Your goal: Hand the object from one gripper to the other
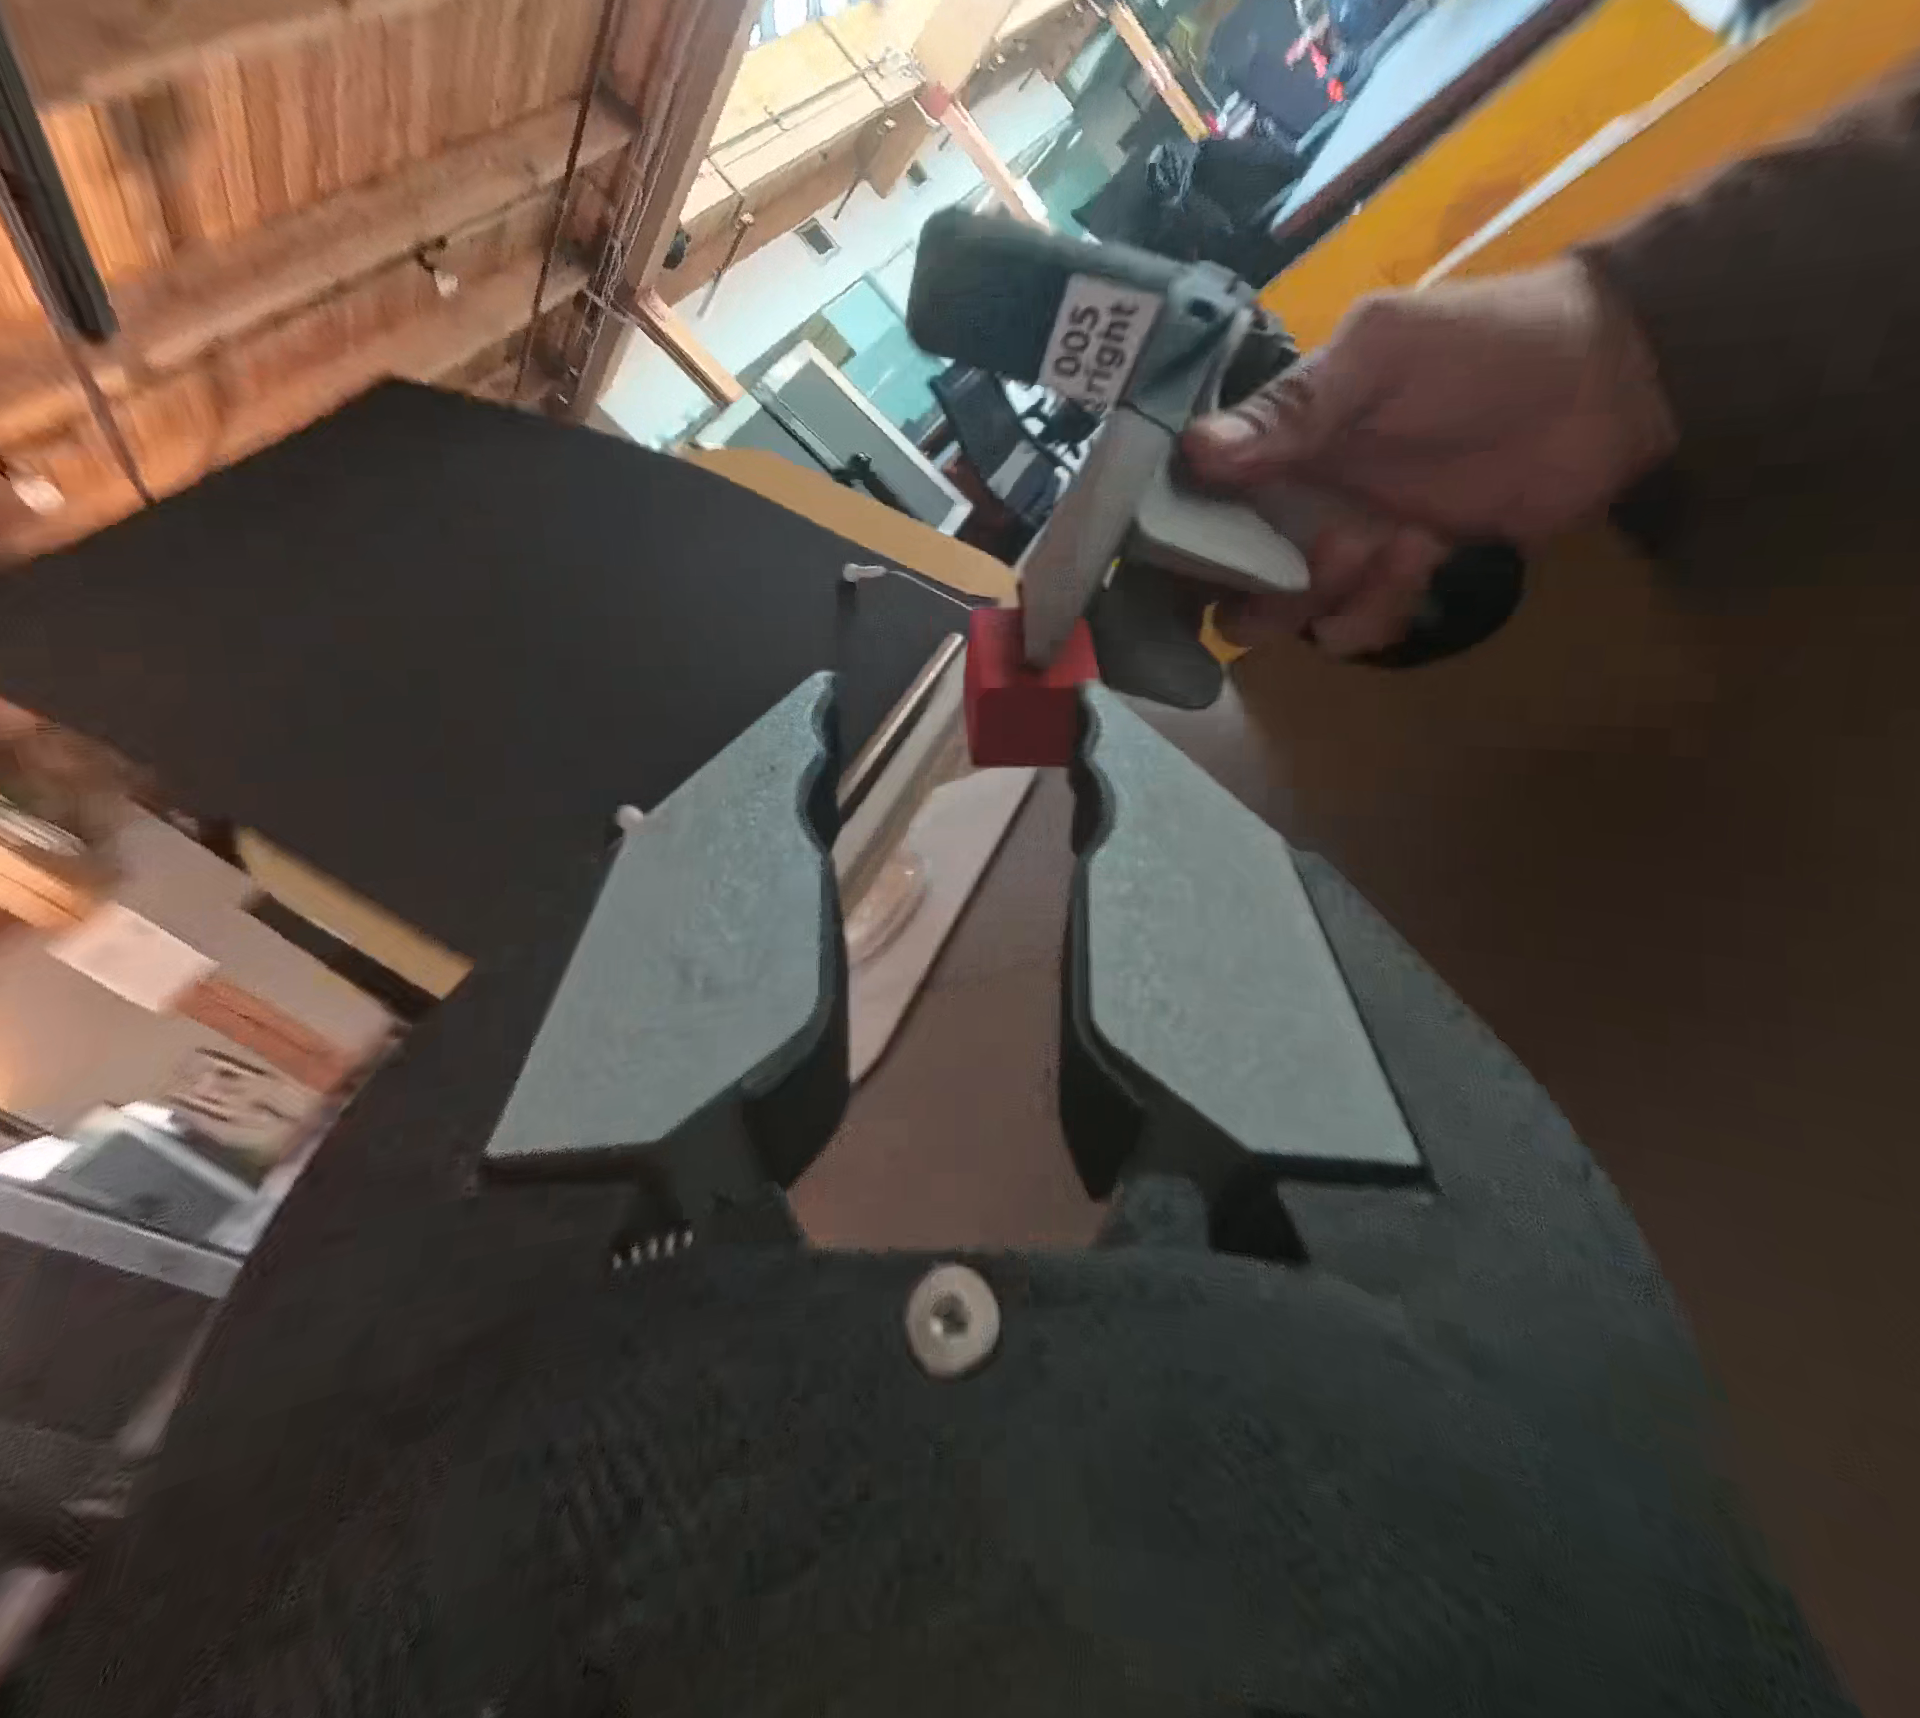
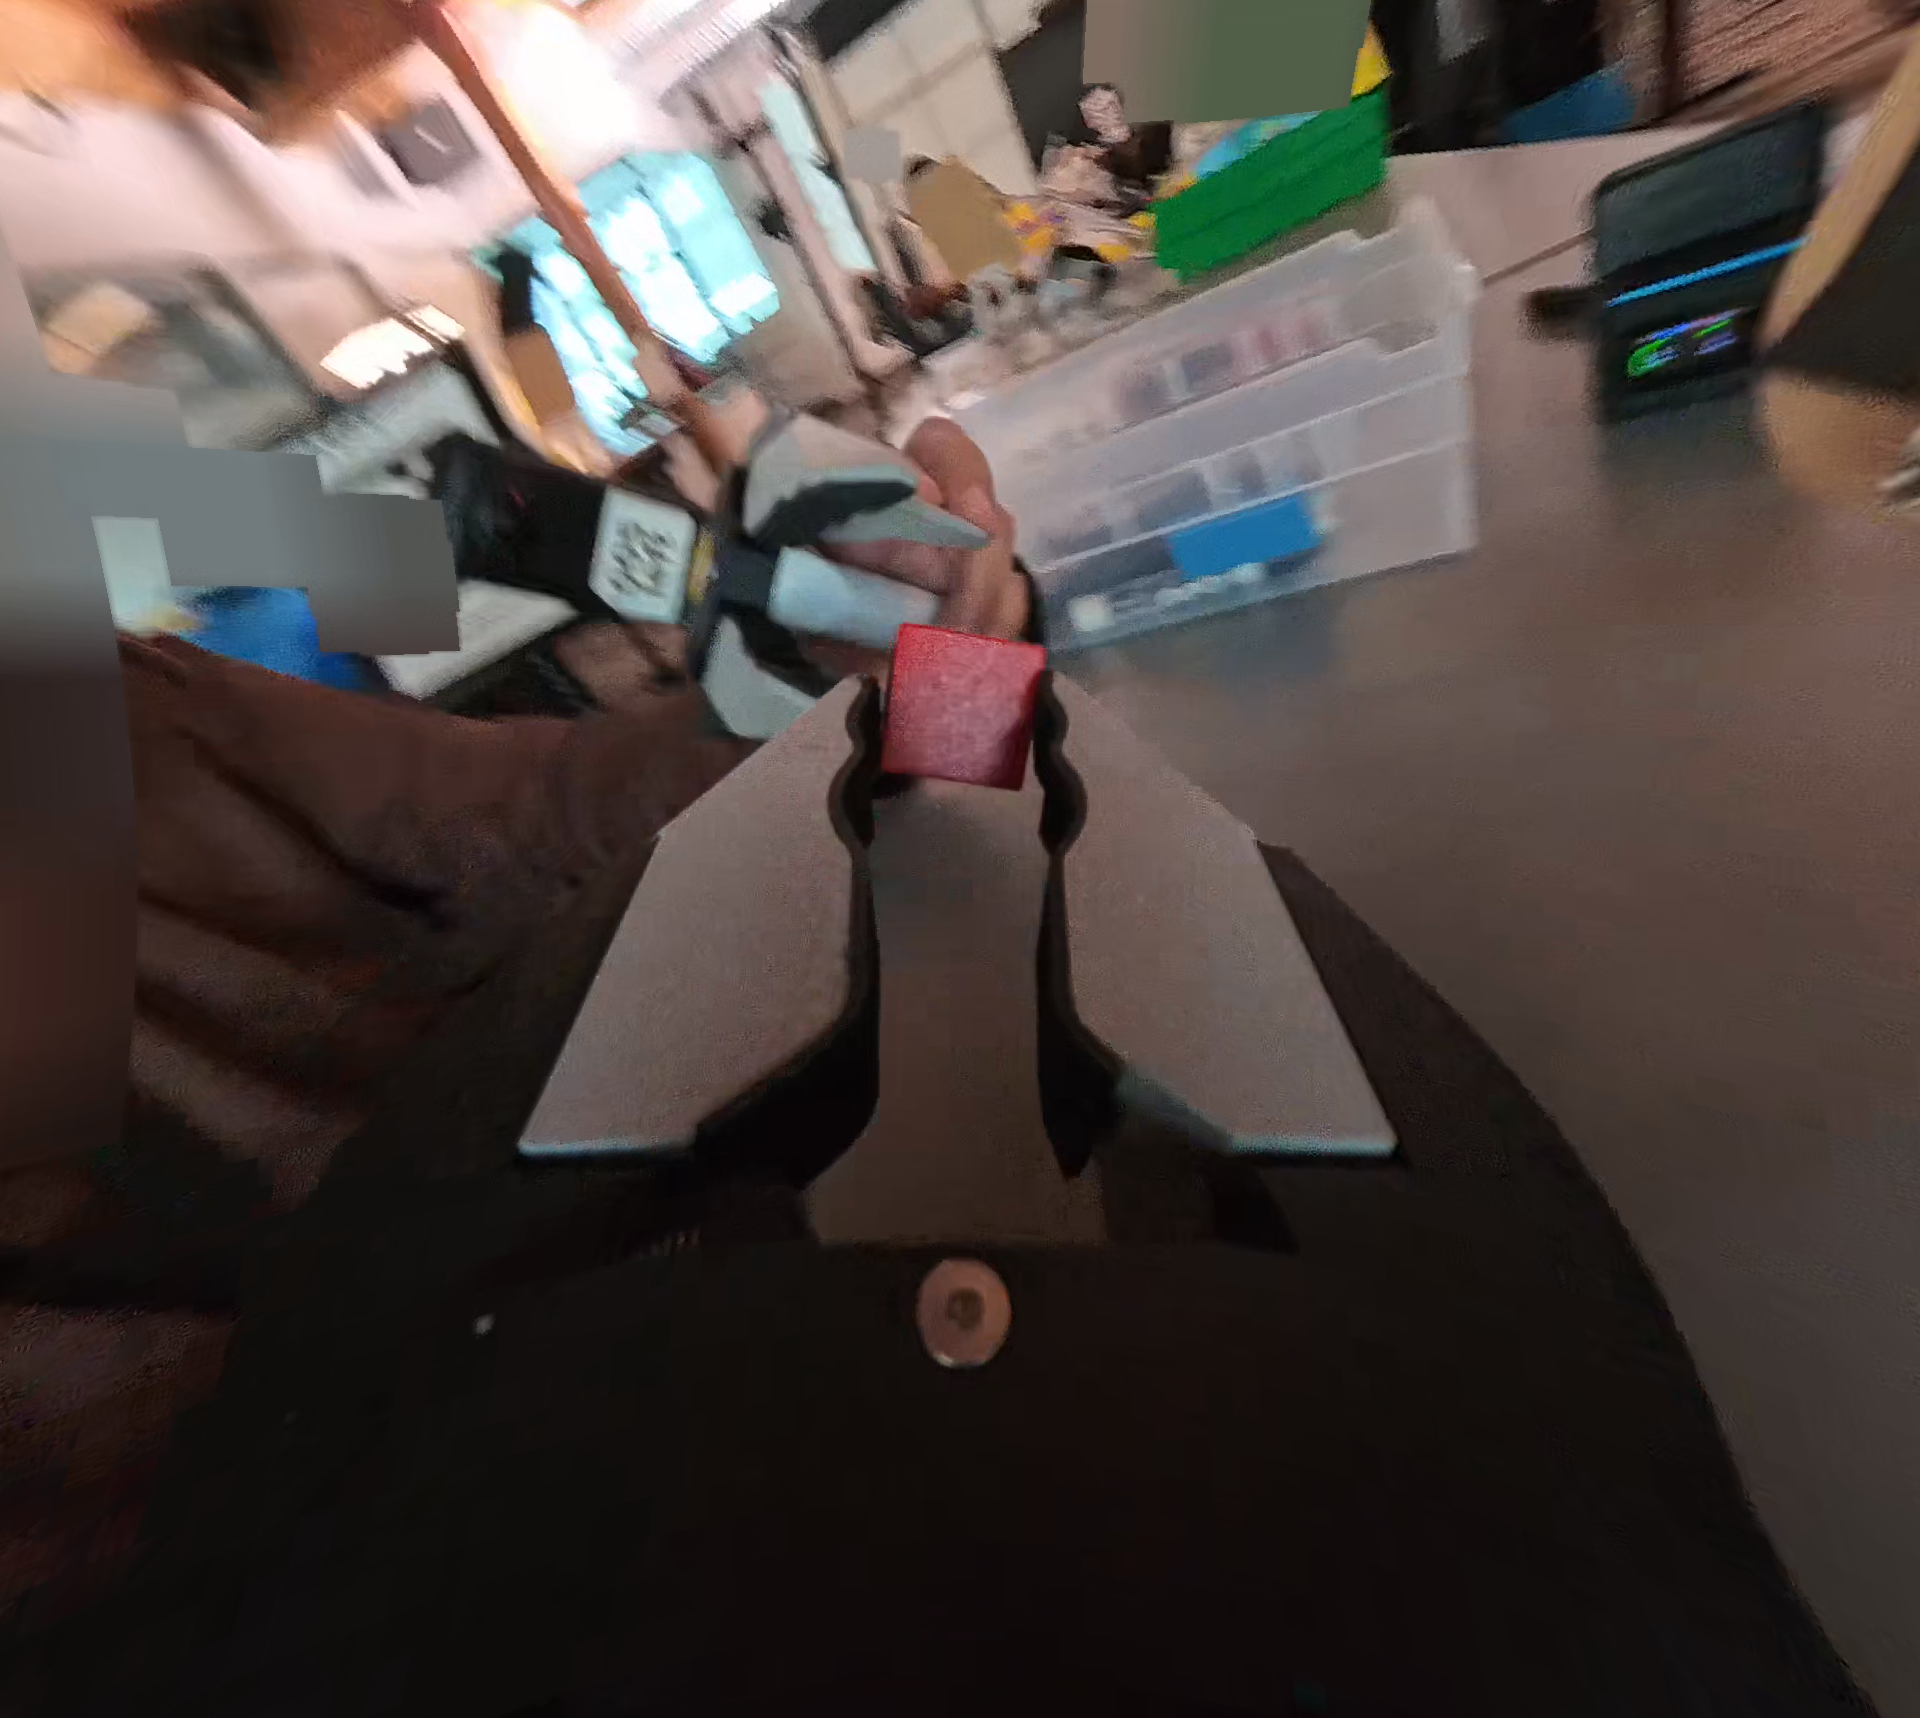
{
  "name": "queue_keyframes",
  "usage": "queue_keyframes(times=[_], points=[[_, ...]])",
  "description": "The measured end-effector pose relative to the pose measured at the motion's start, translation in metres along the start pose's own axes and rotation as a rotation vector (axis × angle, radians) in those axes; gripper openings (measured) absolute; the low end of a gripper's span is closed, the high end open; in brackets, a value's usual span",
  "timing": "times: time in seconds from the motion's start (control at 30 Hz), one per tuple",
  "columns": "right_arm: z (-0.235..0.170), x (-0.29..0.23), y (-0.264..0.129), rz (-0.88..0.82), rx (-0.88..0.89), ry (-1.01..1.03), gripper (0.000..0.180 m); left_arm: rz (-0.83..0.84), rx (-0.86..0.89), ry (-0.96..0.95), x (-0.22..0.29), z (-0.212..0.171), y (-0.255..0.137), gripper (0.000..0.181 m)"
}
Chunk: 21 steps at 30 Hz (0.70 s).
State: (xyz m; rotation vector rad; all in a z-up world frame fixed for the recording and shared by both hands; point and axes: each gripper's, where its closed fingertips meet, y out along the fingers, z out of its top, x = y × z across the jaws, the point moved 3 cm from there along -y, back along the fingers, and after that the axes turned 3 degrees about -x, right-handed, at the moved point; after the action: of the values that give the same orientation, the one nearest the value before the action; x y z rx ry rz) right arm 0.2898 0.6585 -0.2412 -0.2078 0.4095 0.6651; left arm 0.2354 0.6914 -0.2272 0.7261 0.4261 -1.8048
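Observation:
A red cube [image 2: 961, 712] is clamped between the tips of my right gripper [image 2: 956, 707], which is shut on it and holds it in the air. In the left wrist view the red cube [image 1: 1023, 712] sits just past the tips of my left gripper [image 1: 956, 712], close to its right fingertip [image 1: 1091, 723]. The left gripper's jaws stand wide open and empty. The right gripper [image 1: 1091, 660] comes down onto the cube from the upper right, held by a hand [image 1: 1455, 442]. In the right wrist view the left gripper [image 2: 925, 577] shows open just behind the cube.
A grey table [image 2: 1558, 785] carries a clear plastic drawer box [image 2: 1247, 442], a green box [image 2: 1268, 193] and a black device [image 2: 1704, 276]. In the left wrist view a black panel [image 1: 416, 629] and a metal pole [image 1: 904, 764] lie below the grippers.

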Motion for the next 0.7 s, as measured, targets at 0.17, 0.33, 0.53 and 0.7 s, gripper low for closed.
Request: queue_keyframes(times=[0.17,0.33,0.53,0.7], points=[[0.005,-0.003,-0.007,-0.202,-0.077,-0.249,0.026,-0.153,-0.057,-0.42,-0.003,-0.013,0.001,0.05],[0.01,-0.003,-0.015,-0.496,-0.157,-0.597,0.025,-0.367,-0.098,-1.021,-0.002,-0.036,0.003,0.048],[-0.01,-0.002,0.011,-0.689,-0.331,-0.98,0.026,-0.469,-0.044,-1.209,0.003,-0.037,0.004,0.051],[-0.022,-0.004,0.028,-0.727,-0.399,-1.119,0.027,-0.495,-0.081,-1.192,0.014,-0.036,0.008,0.06]])
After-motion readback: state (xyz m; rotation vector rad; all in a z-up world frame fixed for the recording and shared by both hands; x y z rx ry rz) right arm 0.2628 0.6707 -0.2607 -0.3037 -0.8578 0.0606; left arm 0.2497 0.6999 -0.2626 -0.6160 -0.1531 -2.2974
